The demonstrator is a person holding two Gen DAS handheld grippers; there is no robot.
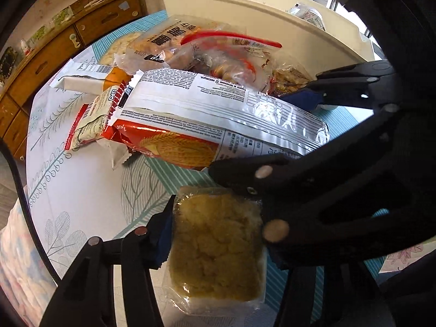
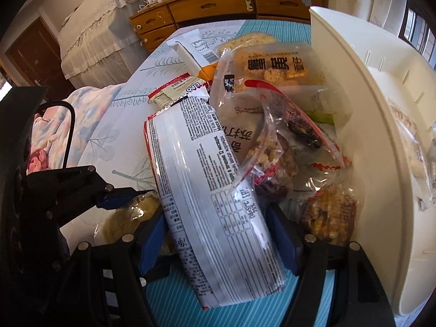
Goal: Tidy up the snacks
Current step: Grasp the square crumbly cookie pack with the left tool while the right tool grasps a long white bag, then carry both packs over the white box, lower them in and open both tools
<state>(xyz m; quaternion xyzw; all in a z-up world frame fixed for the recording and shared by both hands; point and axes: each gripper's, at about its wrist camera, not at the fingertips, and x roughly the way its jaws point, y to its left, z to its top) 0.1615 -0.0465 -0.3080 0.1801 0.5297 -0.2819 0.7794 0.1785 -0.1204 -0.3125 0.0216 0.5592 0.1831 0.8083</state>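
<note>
Left-wrist view: the left gripper point(image 1: 215, 234) straddles a clear-wrapped yellow crumbly cake point(image 1: 218, 248) lying on the patterned tablecloth point(image 1: 81, 185). One blue pad touches the pack's left edge; the far finger is hidden behind the right gripper's black frame, so whether the jaws have clenched cannot be told — no earlier picture settles it.

Right-wrist view: the right gripper point(image 2: 218, 234) points steeply down over a long white-and-red biscuit packet point(image 2: 207, 190), blue pads flanking its sides at the near end. The pads look pressed to the wrapper, a grip by the look of it. The packet's long axis runs away from this gripper, up toward the snack pile, so the fingers cross it the short way. The cake sits just beside the packet's near end, nearer the left hand, and the two grippers stand close — crowding is the likely hazard.

A white plastic bin point(image 2: 362, 125) stands to the right of the pile, touching or nearly touching a bag of nut clusters point(image 2: 329, 215). Inside it a few clear-wrapped snacks point(image 2: 417, 160) show against the far side. Zip bags and a rice-cracker pack point(image 2: 275, 68) remain outside on the table.
</note>
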